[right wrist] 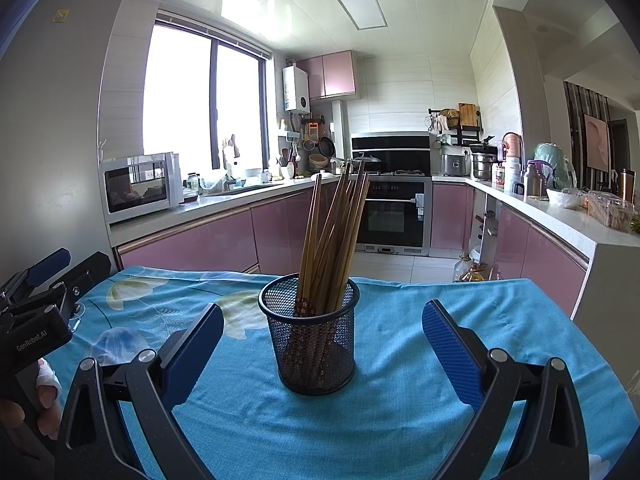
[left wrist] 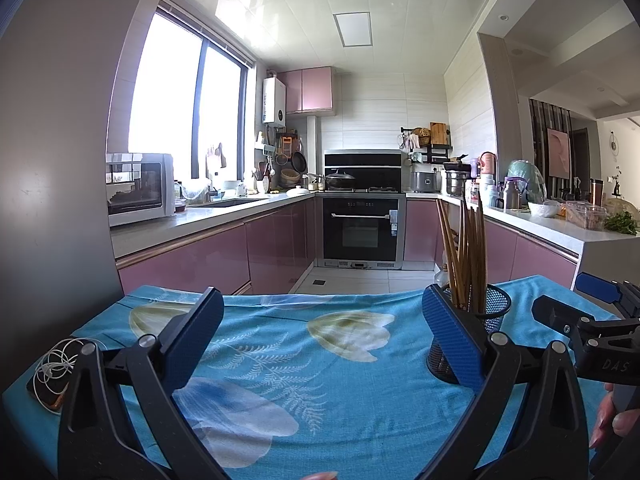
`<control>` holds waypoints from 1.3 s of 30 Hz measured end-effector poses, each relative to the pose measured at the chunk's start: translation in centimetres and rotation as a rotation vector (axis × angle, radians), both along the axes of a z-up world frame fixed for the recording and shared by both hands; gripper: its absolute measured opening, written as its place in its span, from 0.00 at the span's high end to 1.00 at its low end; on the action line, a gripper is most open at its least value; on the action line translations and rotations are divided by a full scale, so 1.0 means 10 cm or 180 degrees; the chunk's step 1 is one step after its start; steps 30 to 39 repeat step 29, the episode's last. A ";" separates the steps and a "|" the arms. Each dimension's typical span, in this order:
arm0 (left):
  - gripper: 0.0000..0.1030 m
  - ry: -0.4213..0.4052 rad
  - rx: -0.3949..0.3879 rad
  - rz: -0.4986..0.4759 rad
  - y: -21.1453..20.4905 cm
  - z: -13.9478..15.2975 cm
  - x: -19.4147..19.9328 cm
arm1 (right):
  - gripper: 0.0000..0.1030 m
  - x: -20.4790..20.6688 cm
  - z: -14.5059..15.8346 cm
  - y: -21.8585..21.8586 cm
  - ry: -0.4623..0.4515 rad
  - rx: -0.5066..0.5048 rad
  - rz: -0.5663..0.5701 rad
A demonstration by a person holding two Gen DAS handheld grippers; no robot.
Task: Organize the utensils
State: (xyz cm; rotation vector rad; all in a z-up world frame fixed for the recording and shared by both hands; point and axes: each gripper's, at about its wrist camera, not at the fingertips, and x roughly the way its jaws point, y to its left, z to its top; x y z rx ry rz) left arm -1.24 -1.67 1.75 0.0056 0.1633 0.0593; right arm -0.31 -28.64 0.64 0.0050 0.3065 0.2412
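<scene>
Since the mesh cup [right wrist: 311, 340] of upright chopsticks [right wrist: 332, 236] sits on the tabletop [right wrist: 500, 320] at 12 o'clock between the right gripper [right wrist: 323, 354] fingers, right is nearer. Both grippers are spread wide, empty; from the left gripper [left wrist: 323, 340] the cup lies at 2 o'clock.

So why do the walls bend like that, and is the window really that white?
Both views: fisheye lenses bow the walls and darken the corners. Right wrist view: the window is blown out to white and glare streaks the ceiling, yet the mesh cup of chopsticks stays sharp. Left wrist view: same washed-out window.
</scene>
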 end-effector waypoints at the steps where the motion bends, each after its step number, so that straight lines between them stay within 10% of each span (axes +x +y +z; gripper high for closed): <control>1: 0.05 0.0000 -0.0002 -0.0001 0.00 0.00 0.00 | 0.06 0.00 0.00 0.00 0.0003 0.0003 0.0001; 23: 0.05 0.0053 0.0139 -0.0021 -0.10 -0.06 0.02 | 0.07 0.06 -0.06 -0.01 0.0074 -0.0029 0.0014; 29: 0.05 0.0435 0.0077 0.0019 0.04 -0.16 0.20 | 0.06 0.43 -0.23 -0.38 0.0727 -0.0234 -0.0261; 39: 0.05 0.0435 0.0077 0.0019 0.04 -0.16 0.20 | 0.06 0.43 -0.23 -0.38 0.0727 -0.0234 -0.0261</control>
